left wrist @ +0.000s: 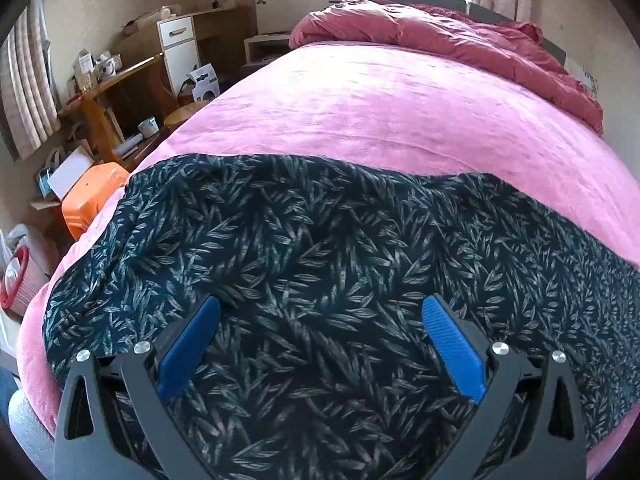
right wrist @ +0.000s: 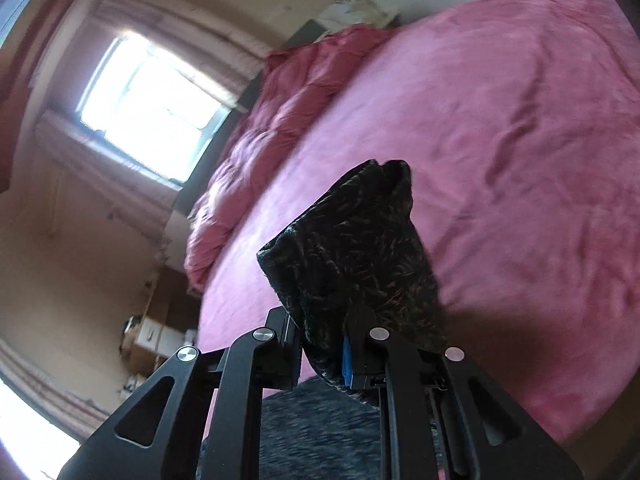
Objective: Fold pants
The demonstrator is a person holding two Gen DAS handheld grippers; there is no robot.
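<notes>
Dark pants with a pale leaf print [left wrist: 304, 248] lie spread across the near part of a pink bed [left wrist: 400, 96]. My left gripper [left wrist: 320, 320] is open, its blue pads [left wrist: 188, 356] wide apart just above the fabric, holding nothing. In the right wrist view, my right gripper [right wrist: 326, 344] is shut on a bunched end of the pants [right wrist: 352, 248] and holds it up above the bed [right wrist: 520, 120]. The view is tilted and blurred. More of the pants shows below the fingers [right wrist: 312, 432].
A crumpled red duvet [left wrist: 440, 32] lies at the head of the bed under a window [right wrist: 152, 108]. Left of the bed stand a wooden desk [left wrist: 112, 88], a white drawer unit [left wrist: 180, 52], an orange case [left wrist: 92, 196] and a red-rimmed basket [left wrist: 16, 280].
</notes>
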